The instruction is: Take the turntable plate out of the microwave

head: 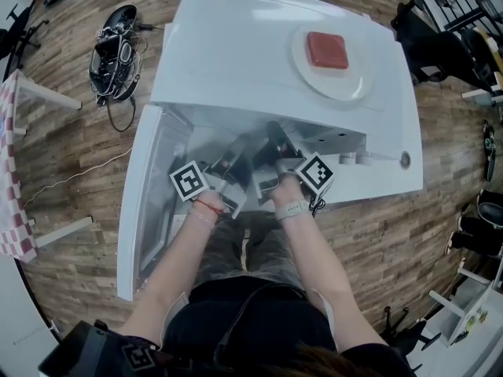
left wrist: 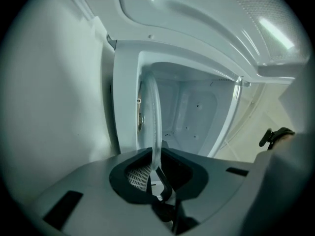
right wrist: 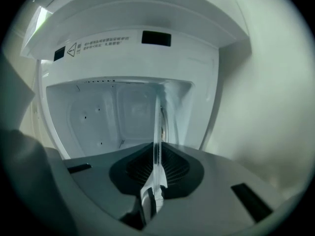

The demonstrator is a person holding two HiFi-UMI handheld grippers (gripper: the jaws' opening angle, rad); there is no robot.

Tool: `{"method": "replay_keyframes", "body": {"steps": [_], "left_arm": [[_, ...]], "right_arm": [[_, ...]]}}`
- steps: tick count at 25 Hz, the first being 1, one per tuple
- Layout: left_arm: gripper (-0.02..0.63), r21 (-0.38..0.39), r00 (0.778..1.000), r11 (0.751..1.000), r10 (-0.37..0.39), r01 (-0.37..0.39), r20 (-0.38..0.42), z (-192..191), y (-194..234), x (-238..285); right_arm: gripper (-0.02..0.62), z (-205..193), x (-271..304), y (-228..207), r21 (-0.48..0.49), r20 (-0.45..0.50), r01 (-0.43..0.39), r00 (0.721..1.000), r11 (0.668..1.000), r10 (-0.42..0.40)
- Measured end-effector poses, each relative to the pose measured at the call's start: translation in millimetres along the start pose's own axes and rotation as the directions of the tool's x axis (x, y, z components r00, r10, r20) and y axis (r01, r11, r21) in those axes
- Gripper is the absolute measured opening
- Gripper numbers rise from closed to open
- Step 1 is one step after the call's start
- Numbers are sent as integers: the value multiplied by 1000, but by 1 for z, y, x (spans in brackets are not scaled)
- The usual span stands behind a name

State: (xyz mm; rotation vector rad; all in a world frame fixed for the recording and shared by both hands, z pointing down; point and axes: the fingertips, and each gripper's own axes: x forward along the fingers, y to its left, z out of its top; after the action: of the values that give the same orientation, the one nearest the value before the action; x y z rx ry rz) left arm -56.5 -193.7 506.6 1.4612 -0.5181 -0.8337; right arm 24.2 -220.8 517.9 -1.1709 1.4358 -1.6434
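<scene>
The turntable plate (left wrist: 155, 122) is clear glass and shows edge-on as a thin upright strip in both gripper views. My left gripper (left wrist: 156, 170) is shut on its rim, in front of the open white microwave cavity (left wrist: 197, 112). My right gripper (right wrist: 156, 175) is shut on the plate (right wrist: 157, 127) at another part of its rim, with the cavity (right wrist: 103, 117) behind it. In the head view the left gripper (head: 229, 171) and the right gripper (head: 275, 154) both reach into the front opening of the microwave (head: 259, 38). The glass itself is hard to make out there.
The microwave door (head: 145, 203) hangs open to the left of my arms. A white plate (head: 350, 81) with a red block (head: 326, 50) sits on the microwave's top. A bundle of cables and gear (head: 114, 49) lies on the wooden floor at the left.
</scene>
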Motion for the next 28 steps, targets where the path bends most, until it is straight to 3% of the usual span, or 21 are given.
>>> {"method": "replay_keyframes", "body": {"steps": [6, 12, 28], "left_arm": [[52, 12, 999, 999, 35, -35, 40, 7, 8, -4], [57, -3, 998, 1000, 23, -23, 57, 8, 6, -4], [57, -2, 985, 996, 90, -91, 145, 23, 18, -9]], "right_arm": [[44, 1, -15, -9, -11, -2, -9, 1000, 1000, 9], [46, -2, -25, -7, -13, -24, -32, 999, 999, 32], [44, -36, -50, -14, -35, -147, -49, 988, 998, 43]]}}
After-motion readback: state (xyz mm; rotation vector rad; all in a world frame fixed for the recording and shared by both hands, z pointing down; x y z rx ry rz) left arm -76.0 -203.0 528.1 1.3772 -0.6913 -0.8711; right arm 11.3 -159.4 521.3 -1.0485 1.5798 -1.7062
